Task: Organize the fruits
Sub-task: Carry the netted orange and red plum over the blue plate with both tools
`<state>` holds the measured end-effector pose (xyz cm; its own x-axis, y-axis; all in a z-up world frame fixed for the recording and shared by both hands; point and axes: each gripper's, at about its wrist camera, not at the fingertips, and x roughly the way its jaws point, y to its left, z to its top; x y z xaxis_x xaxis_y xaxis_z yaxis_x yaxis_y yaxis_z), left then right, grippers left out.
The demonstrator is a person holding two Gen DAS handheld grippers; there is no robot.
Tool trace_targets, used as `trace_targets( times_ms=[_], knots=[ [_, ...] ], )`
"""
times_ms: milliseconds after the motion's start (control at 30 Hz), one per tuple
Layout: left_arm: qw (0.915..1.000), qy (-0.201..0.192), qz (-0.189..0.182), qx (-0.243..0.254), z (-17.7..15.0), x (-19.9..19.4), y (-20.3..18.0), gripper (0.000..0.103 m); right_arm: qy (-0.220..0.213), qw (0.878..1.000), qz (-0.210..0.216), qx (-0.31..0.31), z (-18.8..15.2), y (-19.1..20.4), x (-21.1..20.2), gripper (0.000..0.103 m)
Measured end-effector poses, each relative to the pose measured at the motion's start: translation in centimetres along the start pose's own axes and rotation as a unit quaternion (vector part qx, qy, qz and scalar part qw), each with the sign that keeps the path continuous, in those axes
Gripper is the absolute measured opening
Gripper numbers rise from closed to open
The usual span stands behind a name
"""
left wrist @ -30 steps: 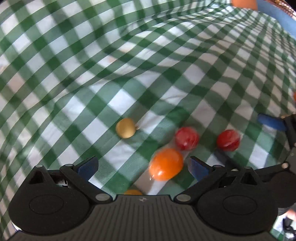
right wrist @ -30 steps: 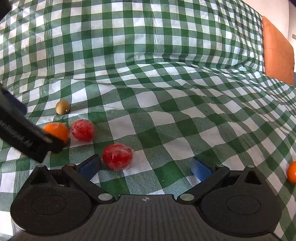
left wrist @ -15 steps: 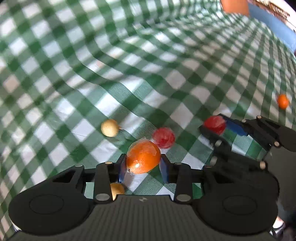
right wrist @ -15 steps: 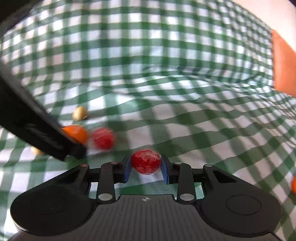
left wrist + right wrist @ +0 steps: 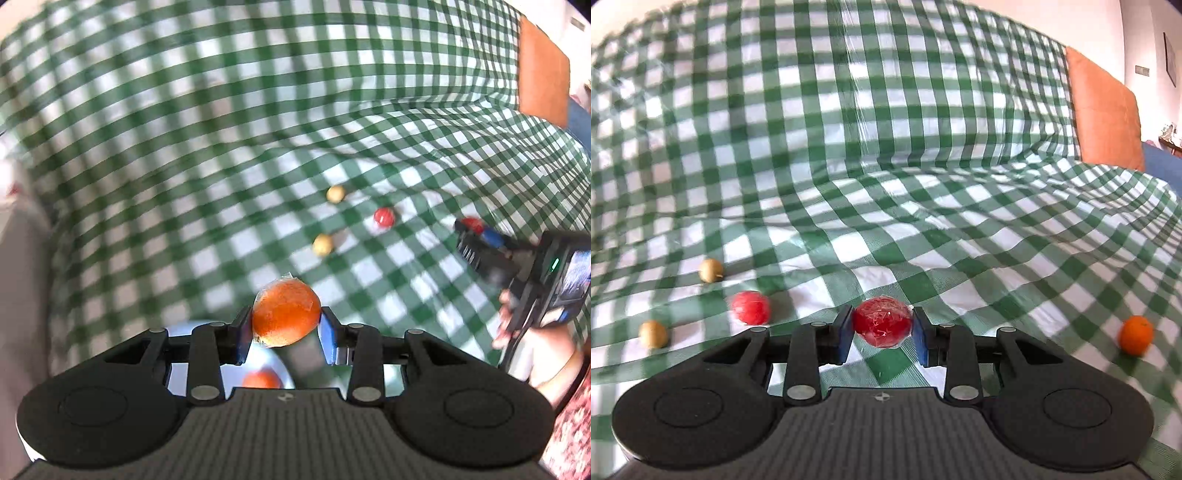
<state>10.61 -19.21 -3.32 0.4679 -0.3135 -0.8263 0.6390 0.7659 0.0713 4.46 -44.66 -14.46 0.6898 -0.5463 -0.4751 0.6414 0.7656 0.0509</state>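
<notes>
- The left gripper was found with its fingers closed on a wrapped orange fruit, held clear above the checked cloth.
- A pale plate with a second orange fruit on it was partly visible below the left gripper; most of it was hidden by the gripper body.
- The right gripper was found with its fingers closed on a wrapped red fruit, low over the cloth near its front edge.
- Left loose on the cloth were a red fruit, two tan fruits and, well apart toward the right edge, a small orange.
- Risk noted: both held fruits appeared to be in glossy film and were gripped only at their sides; slippage or rotation out of the fingers was judged possible.
- Risk noted: the cloth was rumpled and sloped; a dropped or nudged round fruit was judged likely to roll away.
- Risk noted: a release over the plate could strike the fruit already there and knock it off.
- Risk noted: the left view was blurred, so placement was judged uncertain.
- No brand, label or legible writing was found; markings on the right gripper, seen in the left view, were too blurred to read.
</notes>
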Motion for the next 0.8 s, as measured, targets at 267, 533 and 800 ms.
trace_targets(
  times_ms=[267,533,800],
  knots=[
    [0.9987,0.0,0.007,-0.05,-7.5,-9.1,2.6,0.042,-0.056,0.994,0.093,-0.016,2.5,1.1,-14.0,0.034],
    [0.9962,0.004,0.025,-0.083,-14.4,-14.4,5.1,0.042,-0.075,0.966,0.242,-0.057,2.5,4.5,-28.5,0.034],
    [0.9933,-0.014,0.054,-0.101,-18.4,-17.3,6.5,0.042,-0.029,0.948,0.303,-0.09,0.1,8.1,-35.2,0.035]
  ],
)
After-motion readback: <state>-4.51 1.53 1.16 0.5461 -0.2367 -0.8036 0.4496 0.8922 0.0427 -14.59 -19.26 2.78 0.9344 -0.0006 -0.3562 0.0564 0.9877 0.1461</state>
